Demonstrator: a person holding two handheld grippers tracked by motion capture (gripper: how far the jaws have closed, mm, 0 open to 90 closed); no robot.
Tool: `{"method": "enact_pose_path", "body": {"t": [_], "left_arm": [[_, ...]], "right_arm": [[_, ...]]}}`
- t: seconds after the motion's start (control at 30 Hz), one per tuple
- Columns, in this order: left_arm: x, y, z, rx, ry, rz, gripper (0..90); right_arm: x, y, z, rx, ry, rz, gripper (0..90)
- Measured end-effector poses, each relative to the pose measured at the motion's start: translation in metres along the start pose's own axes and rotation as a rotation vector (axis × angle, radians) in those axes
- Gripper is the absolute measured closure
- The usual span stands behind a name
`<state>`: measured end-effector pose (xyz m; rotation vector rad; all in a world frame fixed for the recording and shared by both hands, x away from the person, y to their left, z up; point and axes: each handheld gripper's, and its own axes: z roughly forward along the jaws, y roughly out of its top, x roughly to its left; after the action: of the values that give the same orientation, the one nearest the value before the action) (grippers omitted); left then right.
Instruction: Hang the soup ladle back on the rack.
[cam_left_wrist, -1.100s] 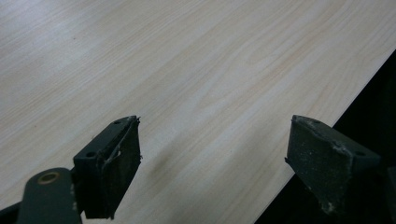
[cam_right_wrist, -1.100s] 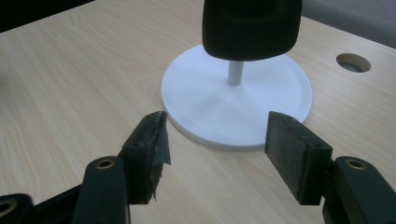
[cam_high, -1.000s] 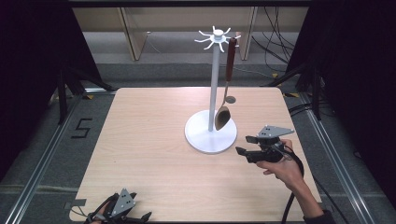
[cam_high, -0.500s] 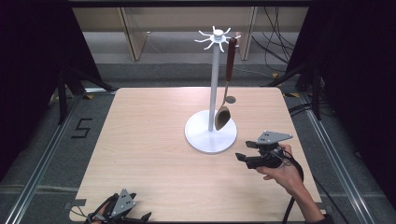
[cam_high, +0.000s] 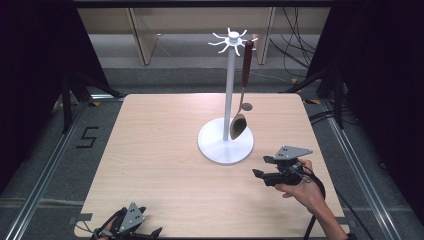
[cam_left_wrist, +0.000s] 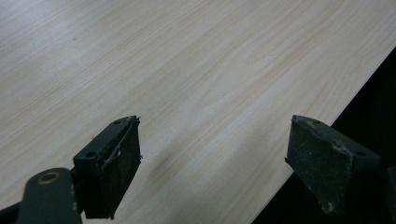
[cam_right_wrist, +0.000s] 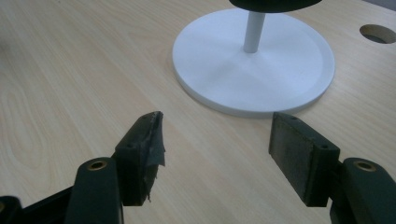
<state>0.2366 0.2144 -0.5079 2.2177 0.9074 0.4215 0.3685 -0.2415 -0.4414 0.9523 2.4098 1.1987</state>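
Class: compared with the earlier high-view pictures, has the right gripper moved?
Yes. In the high view the right gripper has drawn back from the white stand base, toward the table's near edge, its jaws open and empty.

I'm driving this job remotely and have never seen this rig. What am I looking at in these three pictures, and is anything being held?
No robot here: a person works at a wooden table with a handheld two-jaw gripper in each hand. The high view looks down from above the person's side. There the right gripper sits near the white stand, from whose top a spoon with a reddish handle hangs. The left gripper rests at the table's near edge. The other two pictures come from cameras riding on the grippers, looking along their black jaws. The left gripper view shows bare tabletop; the right gripper view shows the stand's round base. Both grippers are open and hold nothing; the right one's jaws have just been opening.
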Motion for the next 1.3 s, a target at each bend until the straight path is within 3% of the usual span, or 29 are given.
{"method": "enact_pose_path", "body": {"t": [0.23, 0.4, 0.5, 0.57, 0.6, 0.63, 0.67, 0.7, 0.87, 0.93, 1.0, 1.03, 1.07, 1.13, 1.23, 1.27, 1.3], "left_arm": [[0.000, 0.000, 0.001, 0.000, 0.000, -0.002, 16.8], [0.000, 0.000, 0.000, 0.003, 0.001, -0.002, 16.8], [0.002, 0.000, -0.001, 0.008, 0.000, 0.033, 16.8], [0.002, 0.000, -0.001, 0.008, 0.000, 0.030, 16.8], [0.000, 0.000, 0.000, 0.004, -0.002, -0.001, 16.8], [0.000, 0.000, 0.000, 0.002, 0.001, -0.003, 16.8], [0.000, 0.000, 0.000, 0.002, 0.000, -0.003, 16.8], [0.000, 0.000, 0.000, 0.003, 0.002, 0.003, 16.8], [0.000, 0.000, 0.000, 0.002, 0.000, -0.003, 16.8], [0.000, 0.000, 0.001, -0.005, -0.001, -0.004, 16.8], [0.000, 0.000, 0.001, 0.002, -0.002, -0.002, 16.8], [0.000, 0.000, 0.001, -0.003, 0.000, -0.003, 16.8], [0.000, 0.000, 0.001, -0.005, 0.000, -0.004, 16.8], [0.000, 0.000, 0.000, 0.003, 0.000, -0.002, 16.8], [0.000, 0.000, 0.000, 0.001, -0.002, -0.001, 16.8], [0.000, 0.000, 0.000, 0.001, -0.001, -0.002, 16.8], [0.000, 0.000, 0.000, 0.002, 0.000, -0.002, 16.8]], "right_arm": [[0.005, -0.007, -0.001, 0.026, 0.015, -0.008, 34.7], [0.008, -0.012, -0.002, 0.014, 0.017, -0.013, 33.3], [0.009, -0.016, -0.001, 0.020, 0.035, -0.032, 32.7], [0.010, -0.019, -0.002, 0.025, 0.029, -0.026, 32.4], [0.012, -0.020, -0.002, 0.037, 0.033, -0.003, 32.4], [0.013, -0.022, -0.001, 0.035, 0.038, -0.004, 32.3], [0.011, -0.023, -0.001, 0.028, 0.025, -0.028, 32.3], [0.013, -0.024, -0.001, 0.037, 0.032, -0.008, 32.3], [0.014, -0.028, -0.002, 0.037, 0.026, -0.031, 31.9], [0.016, -0.029, -0.002, 0.044, 0.032, -0.019, 31.5], [0.016, -0.031, -0.001, 0.027, 0.022, -0.049, 31.3], [0.019, -0.032, -0.002, 0.038, 0.025, -0.011, 31.1], [0.017, -0.033, -0.002, 0.030, 0.022, -0.038, 30.8], [0.020, -0.035, -0.003, 0.045, 0.034, -0.018, 30.5], [0.020, -0.038, -0.002, 0.041, 0.036, -0.050, 29.9], [0.022, -0.039, -0.003, 0.052, 0.033, -0.025, 29.7], [0.021, -0.039, -0.003, 0.049, 0.031, -0.040, 29.6]]}}
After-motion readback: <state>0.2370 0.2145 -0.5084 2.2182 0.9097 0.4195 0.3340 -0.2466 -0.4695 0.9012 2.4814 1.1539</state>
